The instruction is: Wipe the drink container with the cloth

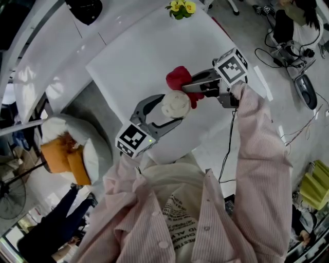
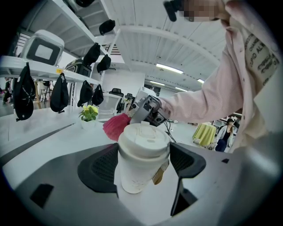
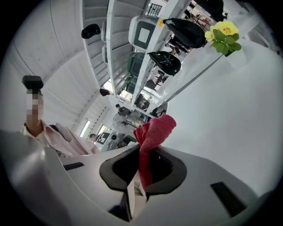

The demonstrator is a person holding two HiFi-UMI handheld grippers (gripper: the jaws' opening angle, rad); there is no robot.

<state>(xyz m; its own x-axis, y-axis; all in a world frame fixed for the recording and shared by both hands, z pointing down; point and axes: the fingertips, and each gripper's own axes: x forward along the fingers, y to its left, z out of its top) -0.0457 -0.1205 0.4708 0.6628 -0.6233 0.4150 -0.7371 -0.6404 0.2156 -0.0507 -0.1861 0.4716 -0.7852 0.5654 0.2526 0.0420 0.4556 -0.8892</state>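
A white paper cup with a white lid (image 2: 142,161) (image 1: 175,104) stands between the jaws of my left gripper (image 2: 142,164) (image 1: 165,110), which is shut on its sides. A red cloth (image 3: 150,140) (image 1: 180,79) is pinched in my right gripper (image 3: 142,170) (image 1: 191,87) and bunches out beyond the tips. In the head view the cloth sits just beyond the cup's lid, touching or nearly touching it. The left gripper view shows the red cloth (image 2: 116,126) close behind the cup.
The white table (image 1: 133,61) carries a small pot of yellow flowers (image 1: 181,8) (image 3: 223,36) at its far edge. A cable (image 1: 229,149) hangs off the table's right side. Shelves with dark bags (image 2: 59,93) stand behind.
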